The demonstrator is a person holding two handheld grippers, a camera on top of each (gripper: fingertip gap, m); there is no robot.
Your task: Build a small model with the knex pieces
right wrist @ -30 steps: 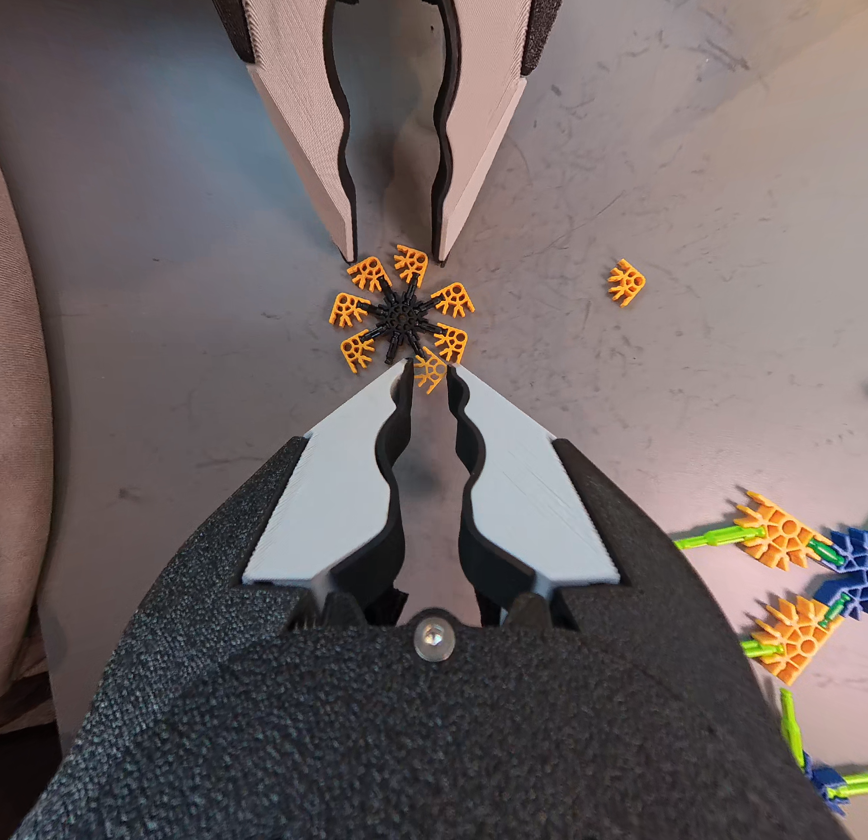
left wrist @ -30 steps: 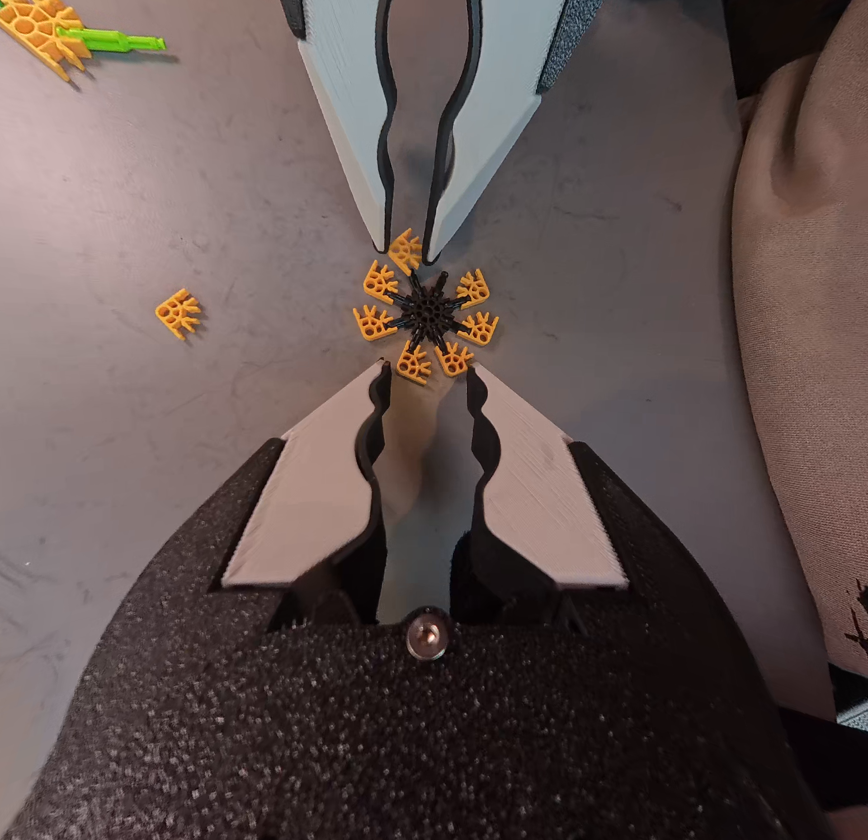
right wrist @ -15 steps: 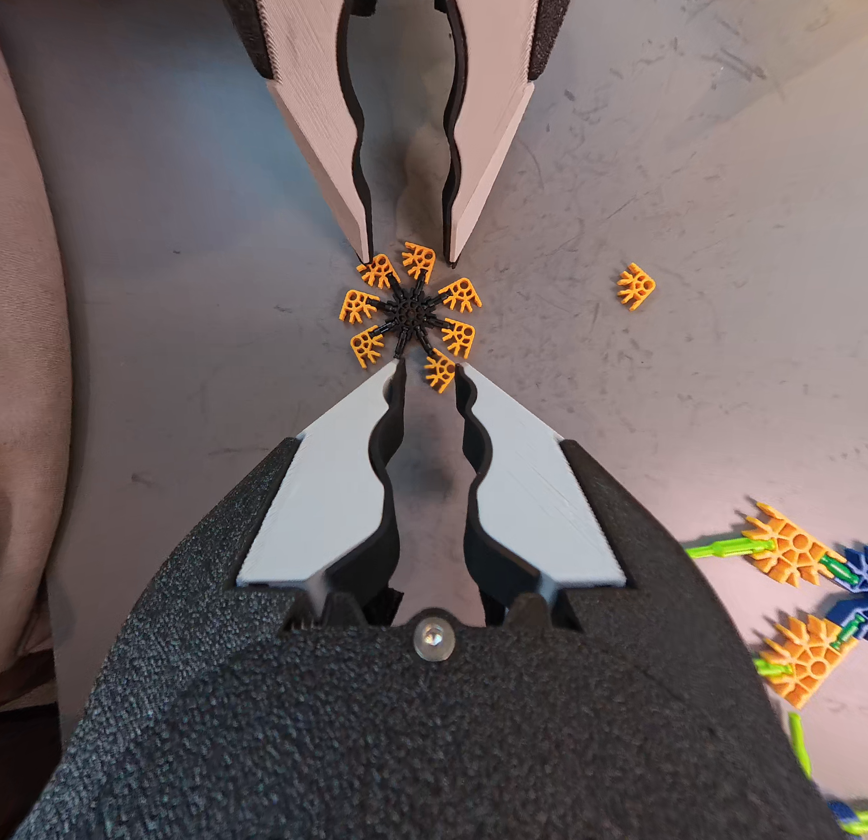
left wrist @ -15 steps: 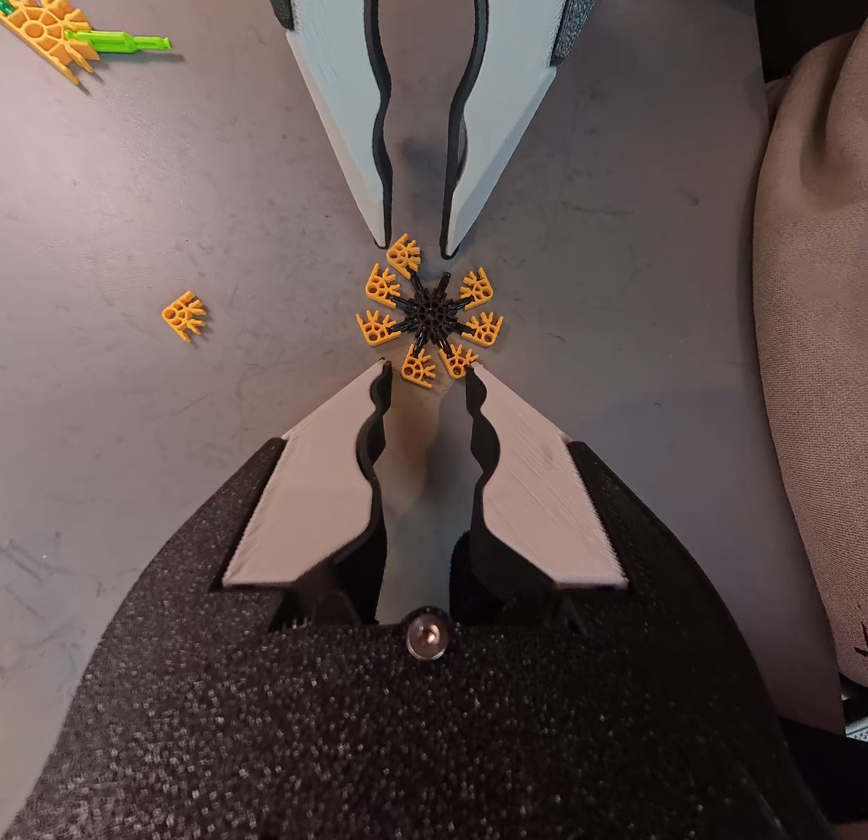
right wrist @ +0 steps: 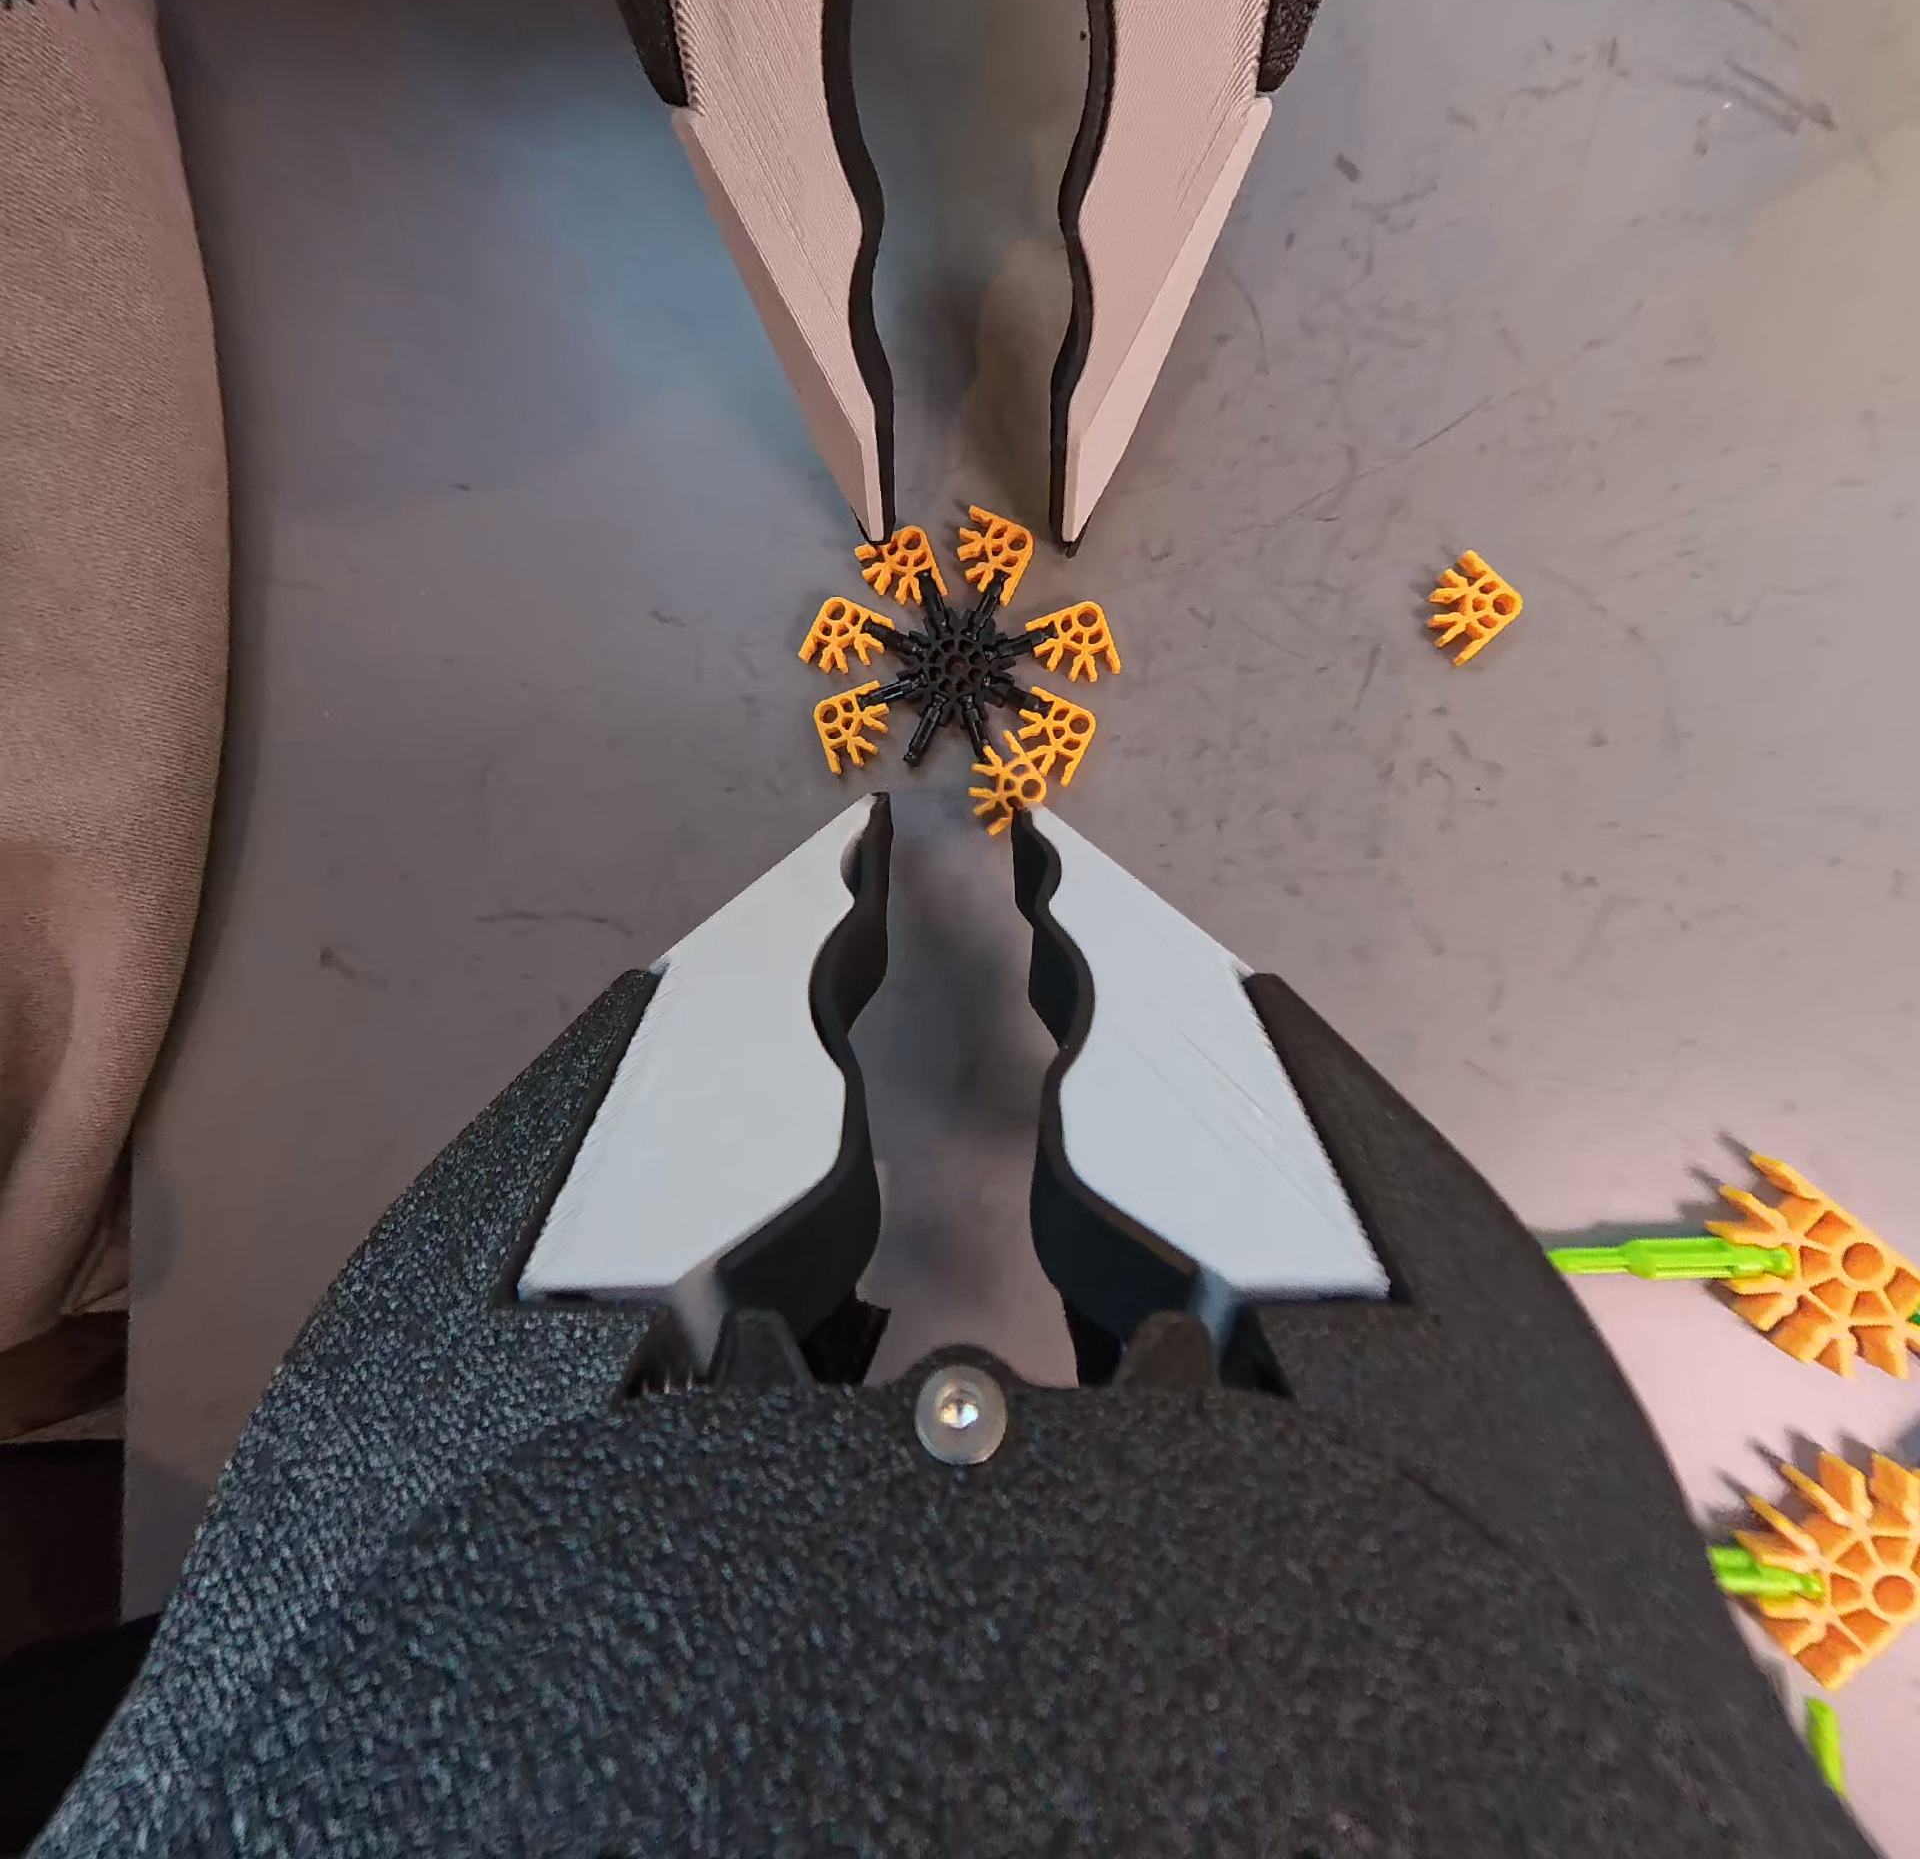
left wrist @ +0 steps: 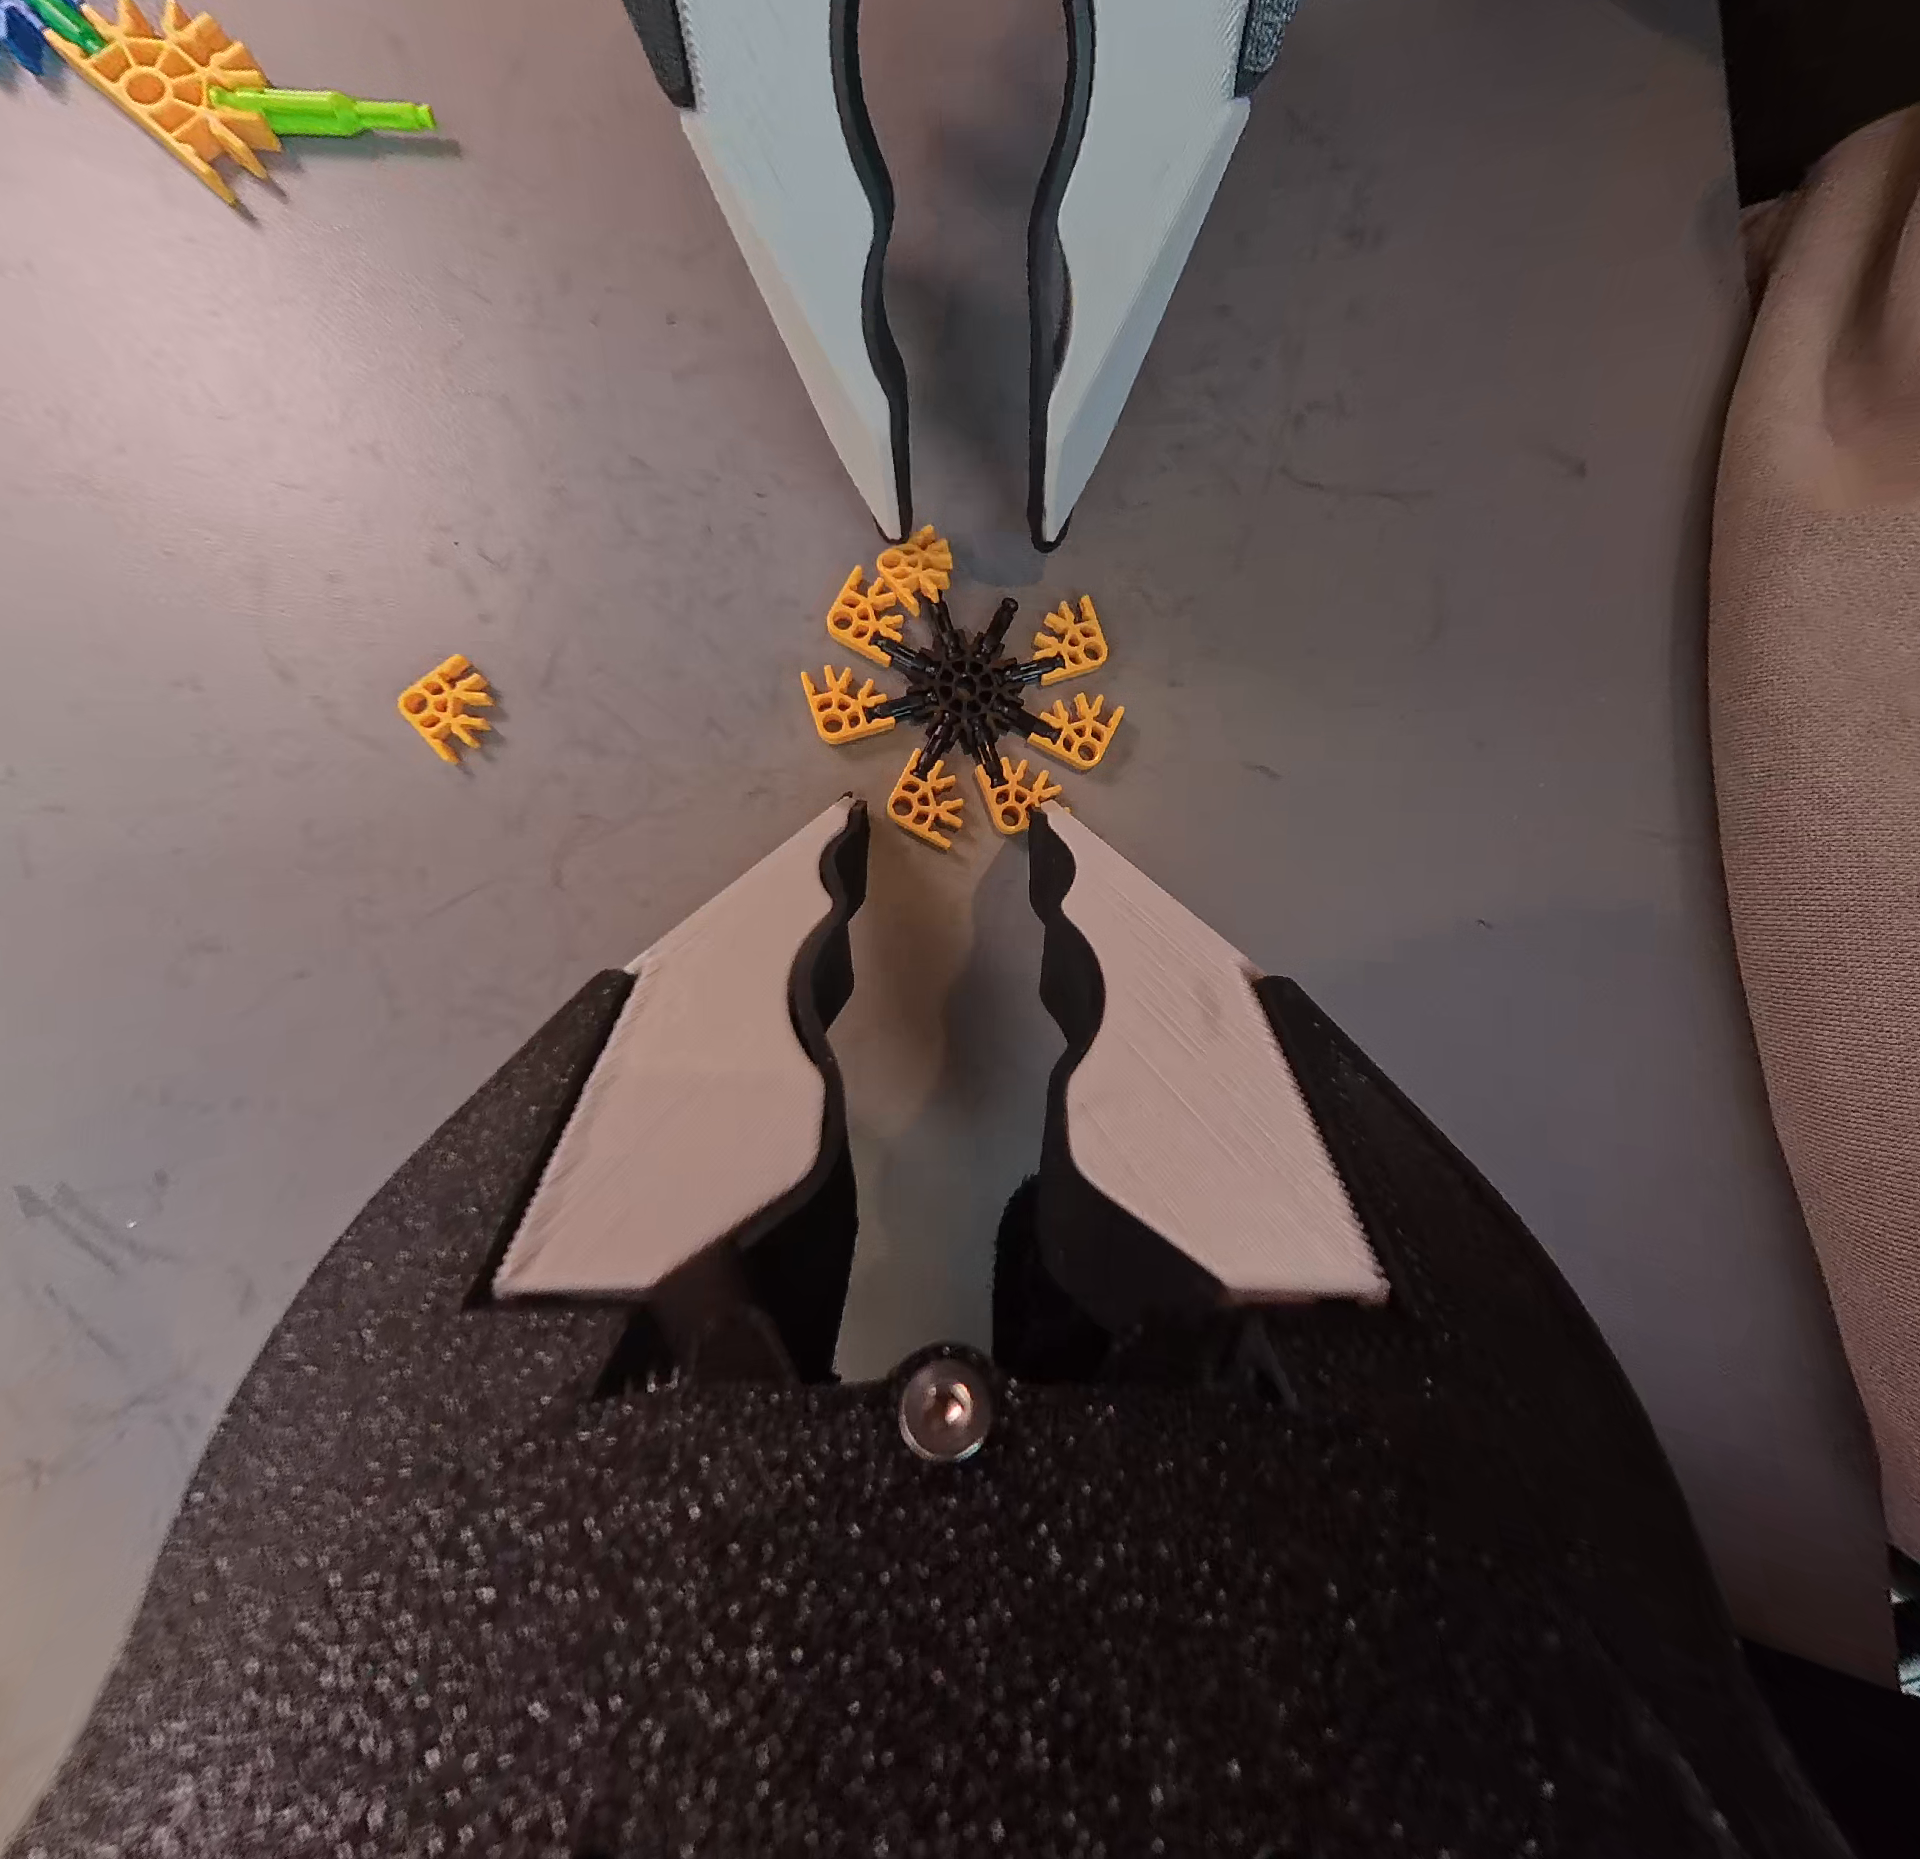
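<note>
Grey scuffed tabletop. Left gripper: jaws parted, empty, tips just beside the near orange clips of the black spoked hub. One orange clip lies skewed, apparently off its spoke, touching a fingertip of the right gripper, also parted and empty. Risk, judged: a nudge could scatter clips. Spare orange clip lies apart.

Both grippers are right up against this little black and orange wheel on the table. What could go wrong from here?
1. One orange connector sits skewed at the right gripper, overlapping its neighbour; a nudge could knock it loose.
2. One black spoke is bare, and the spare connector lies well off to the side.
3. The left gripper has a fingertip touching another connector, so closing might shift the wheel.
</note>
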